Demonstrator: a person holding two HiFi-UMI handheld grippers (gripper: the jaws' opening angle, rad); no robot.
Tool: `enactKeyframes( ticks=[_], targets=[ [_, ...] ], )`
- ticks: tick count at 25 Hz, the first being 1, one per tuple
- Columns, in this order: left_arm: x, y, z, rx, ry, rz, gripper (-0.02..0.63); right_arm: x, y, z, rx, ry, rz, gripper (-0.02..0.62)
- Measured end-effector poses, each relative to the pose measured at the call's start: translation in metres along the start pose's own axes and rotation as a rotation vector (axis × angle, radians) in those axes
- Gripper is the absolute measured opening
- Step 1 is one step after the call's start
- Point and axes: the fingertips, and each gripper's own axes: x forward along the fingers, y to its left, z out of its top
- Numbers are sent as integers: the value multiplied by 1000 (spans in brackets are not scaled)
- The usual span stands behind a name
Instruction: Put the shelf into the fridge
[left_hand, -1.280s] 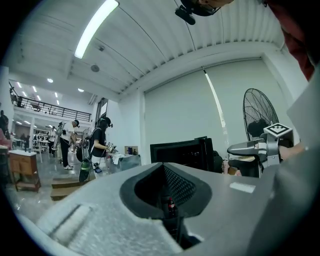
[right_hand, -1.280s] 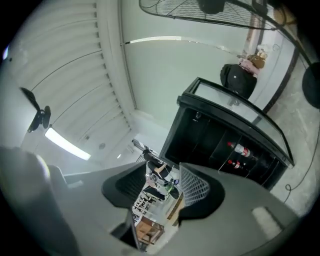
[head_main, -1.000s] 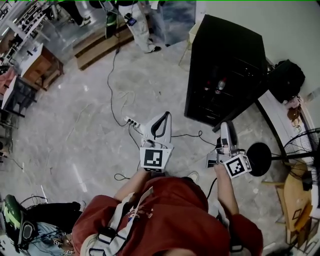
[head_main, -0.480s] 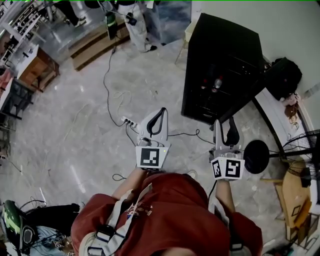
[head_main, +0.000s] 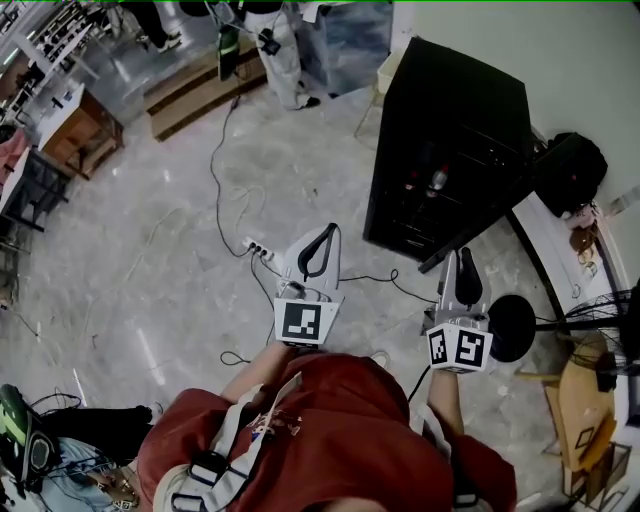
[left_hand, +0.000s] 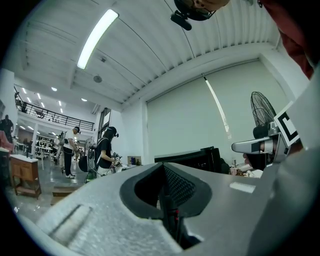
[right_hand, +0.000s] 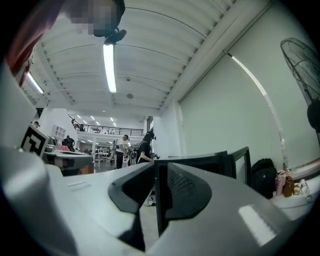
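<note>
Shelf: can't spot a loose one in any view. Neither tool carries it, & I can't tell whether one of the racks inside the fridge (head_main: 450, 120), upper right of the frame, is the one meant. Fridge is black; its door (head_main: 475, 240) looks swung open toward the person, w/ something bottle-like (head_main: 436, 180) on a rack inside.

Left hand-held gripper (head_main: 329, 230), centre of frame, has jaws together, nothing in them. Right hand-held gripper (head_main: 462, 254), lower right, has just been closing: now narrow, w/ a slim gap & nothing betw. the jaws. Both point toward the fridge, apart from it.

Risks as I see them:
- Cable (head_main: 375, 272) & power strip (head_main: 258, 246) lie on the floor near the person's feet, easy to snag a foot w/ hands full.
- What looks like a fan base (head_main: 512, 322) sits just beside the right tool; a wide shelf could clip it or the door edge.
- Bottle could get knocked if the shelf goes in tilted.
- Narrow jaws would need reopening before any grab.
</note>
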Motion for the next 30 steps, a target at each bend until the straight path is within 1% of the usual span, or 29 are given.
enactKeyframes(
  ticks=[4, 5, 9, 15, 25, 30],
  targets=[
    [3, 2, 1, -10, 4, 8, 5, 4, -3, 4, -18, -2, -7, 3],
    [4, 2, 1, -10, 2, 10, 5, 5, -3, 6, -27, -2, -5, -2],
    [8, -1, -2, -5, 3, 11, 5, 6, -7, 6, -57, 11, -10, -2],
    [13, -8, -3, 3, 10, 0, 5, 6, -13, 0, -63, 35, -17, -2],
    [26, -33, -2, 8, 11, -36, 5, -2, -33, -3, -50, 47, -37, -2],
    [37, -56, -2, 42, 0, -64, 5, -7, -49, -2, -47, 41, -46, -2]
  ],
)
